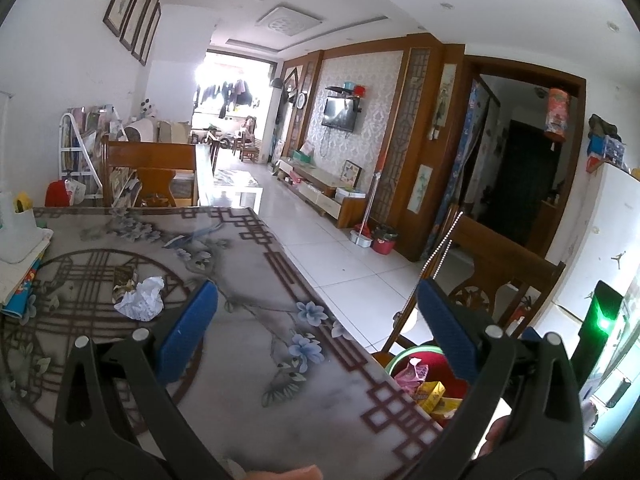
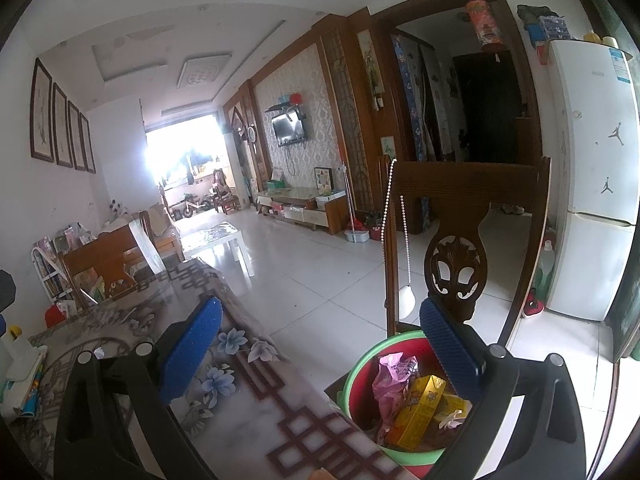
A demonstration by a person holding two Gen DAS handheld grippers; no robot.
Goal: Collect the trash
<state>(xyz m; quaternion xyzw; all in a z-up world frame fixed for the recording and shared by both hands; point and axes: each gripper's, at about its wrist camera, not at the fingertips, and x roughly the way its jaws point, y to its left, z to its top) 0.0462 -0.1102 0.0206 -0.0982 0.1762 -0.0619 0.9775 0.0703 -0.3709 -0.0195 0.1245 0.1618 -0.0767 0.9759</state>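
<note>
lying left of open jaws: crumpled paper (image 1: 141, 299)

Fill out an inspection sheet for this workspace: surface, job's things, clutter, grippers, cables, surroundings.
Surface: table with a floral, lattice-pattern cover, mostly bare.
Job's things: crumpled white paper lying on the table beside a small torn wrapper; green-rimmed red bin off the table's edge, holding a pink bag and a yellow carton.
Clutter: stack of books and papers at the table's left end.
Grippers: left gripper open, empty, above the table; right gripper open, empty, by the bin.
Cables: nothing seen on the table.
Surroundings: wooden chair with a bead string hung on it; white fridge; tiled floor.
</note>
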